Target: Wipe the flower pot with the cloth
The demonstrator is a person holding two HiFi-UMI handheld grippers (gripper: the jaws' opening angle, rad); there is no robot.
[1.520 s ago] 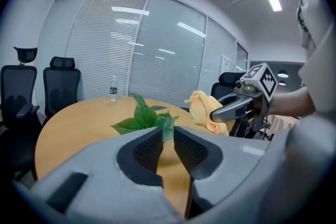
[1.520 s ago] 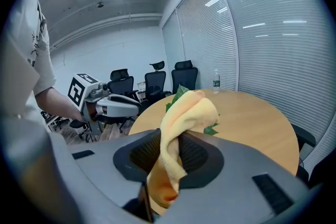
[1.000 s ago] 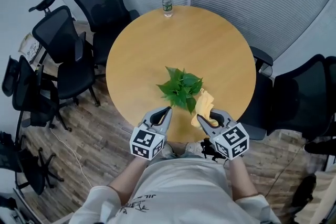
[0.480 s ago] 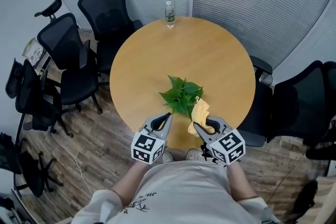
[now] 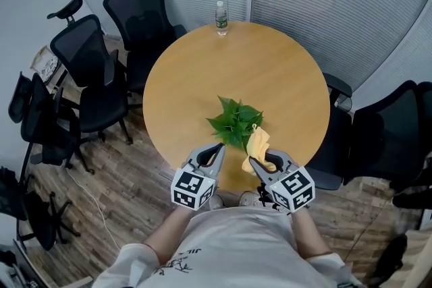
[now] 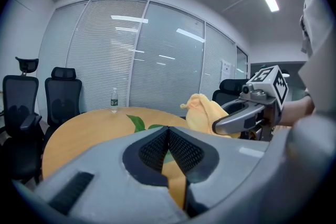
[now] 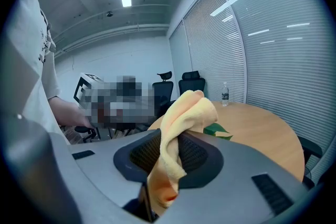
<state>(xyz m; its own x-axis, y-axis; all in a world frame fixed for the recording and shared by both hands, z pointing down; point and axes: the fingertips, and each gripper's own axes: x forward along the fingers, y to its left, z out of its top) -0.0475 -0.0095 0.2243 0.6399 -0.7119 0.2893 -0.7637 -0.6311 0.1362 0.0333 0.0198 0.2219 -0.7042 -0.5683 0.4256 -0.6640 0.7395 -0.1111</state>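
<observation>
A leafy green plant (image 5: 234, 121) stands near the front edge of the round wooden table (image 5: 270, 71); its leaves hide the flower pot from above. My right gripper (image 5: 253, 160) is shut on a yellow cloth (image 5: 257, 144), held up just right of the plant at the table's near edge. In the right gripper view the cloth (image 7: 181, 123) bunches up out of the jaws, with green leaves (image 7: 216, 130) behind it. My left gripper (image 5: 219, 145) is shut with nothing in it, just short of the plant's front left. The left gripper view shows the cloth (image 6: 205, 113) and leaves (image 6: 137, 123).
A clear water bottle (image 5: 221, 17) stands at the table's far edge. Black office chairs (image 5: 91, 71) crowd the left side, another chair (image 5: 385, 131) is at the right. Window blinds run behind the table. The floor is wood plank.
The right gripper has lifted the cloth off the table and drawn it slightly toward me. The head view shifted a little. The left gripper has hardly moved.
</observation>
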